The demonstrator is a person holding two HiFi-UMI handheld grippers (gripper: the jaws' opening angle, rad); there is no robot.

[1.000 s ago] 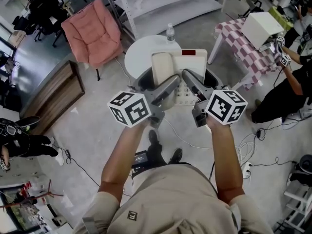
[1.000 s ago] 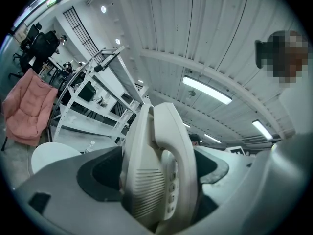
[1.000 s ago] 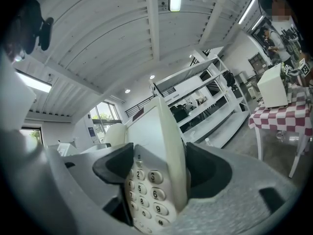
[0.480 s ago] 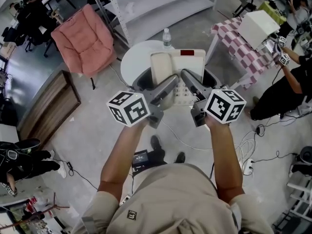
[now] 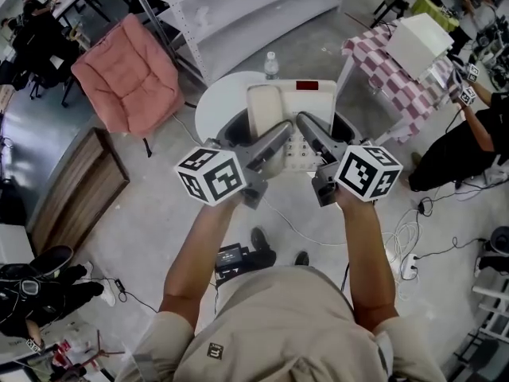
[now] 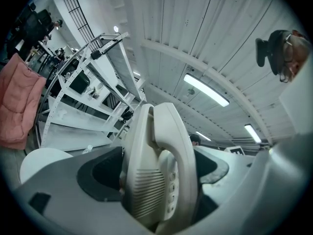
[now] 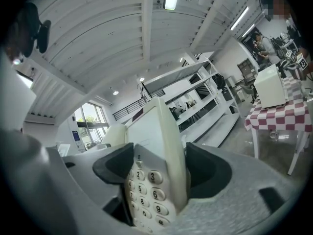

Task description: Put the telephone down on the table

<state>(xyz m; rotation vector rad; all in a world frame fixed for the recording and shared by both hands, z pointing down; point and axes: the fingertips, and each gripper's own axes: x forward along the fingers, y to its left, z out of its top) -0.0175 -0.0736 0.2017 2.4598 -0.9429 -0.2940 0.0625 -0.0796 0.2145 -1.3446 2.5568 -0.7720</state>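
A cream desk telephone [image 5: 290,122] with its handset on the cradle hangs between my two grippers, above the round white table [image 5: 216,102]. My left gripper [image 5: 258,134] is shut on the phone's handset side [image 6: 161,170], which stands upright between its jaws. My right gripper [image 5: 328,132] is shut on the keypad side [image 7: 149,190], with the number keys showing between its jaws. In the head view the phone covers the near part of the table top. Whether the phone touches the table cannot be told.
A water bottle [image 5: 271,64] stands at the table's far edge. A pink chair [image 5: 127,74] is on the left, a white metal rack [image 5: 238,6] behind, and a checkered table [image 5: 390,62] with a white box [image 5: 421,42] on the right. A person [image 5: 461,150] crouches beside it. Cables [image 5: 406,245] lie on the floor.
The chair, table and floor have slid left in the head view as I move. Both grippers and the phone keep the same place and the same hold.
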